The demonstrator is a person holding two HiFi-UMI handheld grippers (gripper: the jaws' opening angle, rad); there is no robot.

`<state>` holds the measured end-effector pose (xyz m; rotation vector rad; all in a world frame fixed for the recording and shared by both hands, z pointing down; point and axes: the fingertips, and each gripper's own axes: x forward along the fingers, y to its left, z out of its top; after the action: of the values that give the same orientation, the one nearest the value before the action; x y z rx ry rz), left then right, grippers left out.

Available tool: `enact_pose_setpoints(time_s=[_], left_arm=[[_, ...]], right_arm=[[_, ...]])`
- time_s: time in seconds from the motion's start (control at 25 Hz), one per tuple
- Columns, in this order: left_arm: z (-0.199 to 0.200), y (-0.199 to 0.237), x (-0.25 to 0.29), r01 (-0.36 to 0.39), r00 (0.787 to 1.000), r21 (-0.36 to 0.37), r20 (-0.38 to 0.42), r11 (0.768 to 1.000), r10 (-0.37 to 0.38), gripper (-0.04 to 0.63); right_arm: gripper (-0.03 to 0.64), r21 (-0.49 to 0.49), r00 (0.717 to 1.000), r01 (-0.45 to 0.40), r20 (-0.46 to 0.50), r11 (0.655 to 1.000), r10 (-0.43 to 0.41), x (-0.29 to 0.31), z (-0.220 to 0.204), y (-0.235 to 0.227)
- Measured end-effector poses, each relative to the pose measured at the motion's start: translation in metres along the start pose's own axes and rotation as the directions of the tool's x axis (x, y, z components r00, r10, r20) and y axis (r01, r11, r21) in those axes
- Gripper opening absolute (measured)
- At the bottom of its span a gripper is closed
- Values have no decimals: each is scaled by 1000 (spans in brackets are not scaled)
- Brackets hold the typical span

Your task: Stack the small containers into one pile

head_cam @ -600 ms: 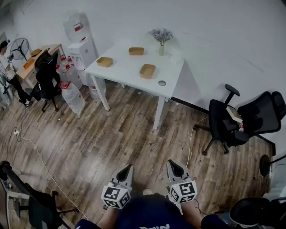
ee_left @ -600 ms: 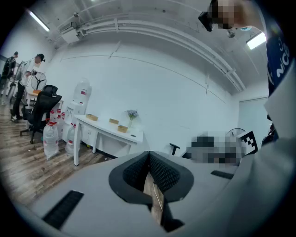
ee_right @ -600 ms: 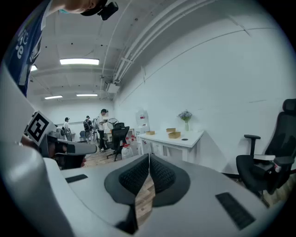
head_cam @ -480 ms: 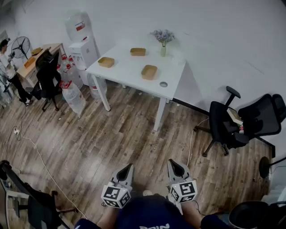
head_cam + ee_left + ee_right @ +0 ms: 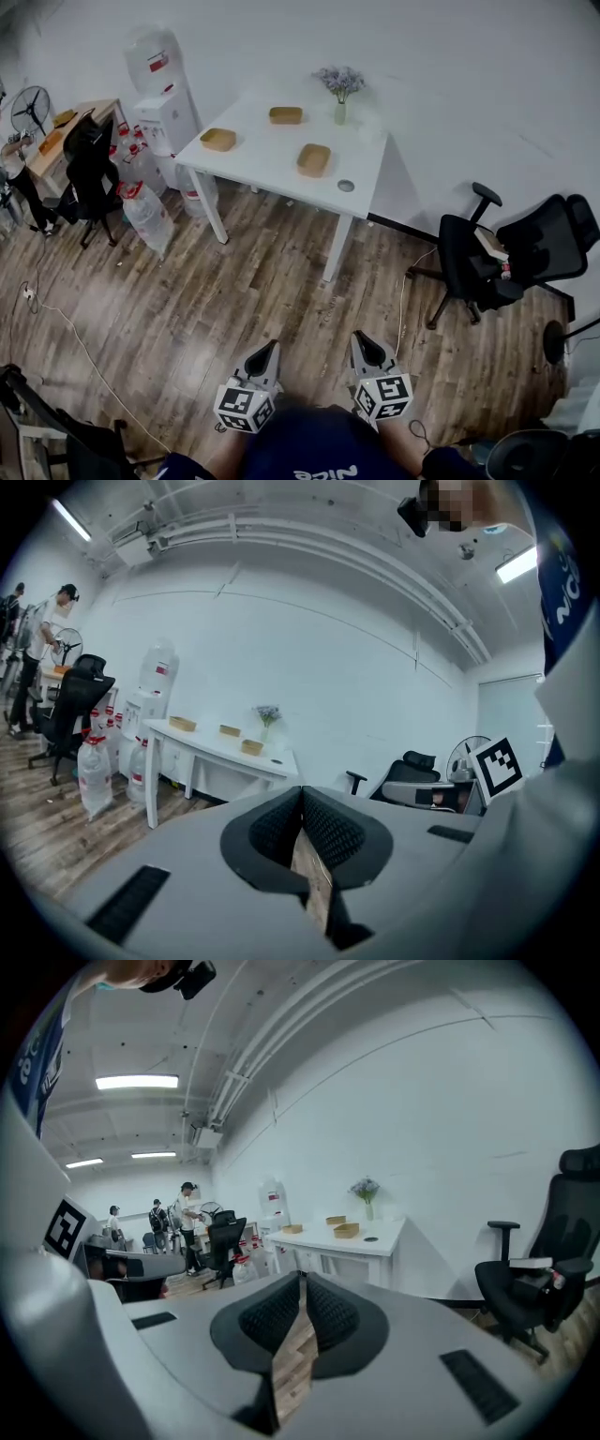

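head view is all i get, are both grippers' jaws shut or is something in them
observer: the left gripper has its jaws together in its own view, nothing between them
operator: and the right one
observer: the right gripper is the same, shut and empty
operator: anyone near the table
observer: no, the right gripper view shows several people standing beyond the black office chair, away from the white table
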<state>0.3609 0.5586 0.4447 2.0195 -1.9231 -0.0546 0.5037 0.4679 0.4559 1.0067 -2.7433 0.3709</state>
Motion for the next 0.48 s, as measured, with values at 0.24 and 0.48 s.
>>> enact_pose_setpoints(time_s=[0.24,0.48], left_arm=[[13,46,14,72,997,13,-26,997,-72,19],[17,80,17,140,989,40,-56,989,-138,18]], right_arm=[[54,50,998,56,-7,997,-55,38,2,18],[54,88,997,73,-29,993,-71,68,-11,54]])
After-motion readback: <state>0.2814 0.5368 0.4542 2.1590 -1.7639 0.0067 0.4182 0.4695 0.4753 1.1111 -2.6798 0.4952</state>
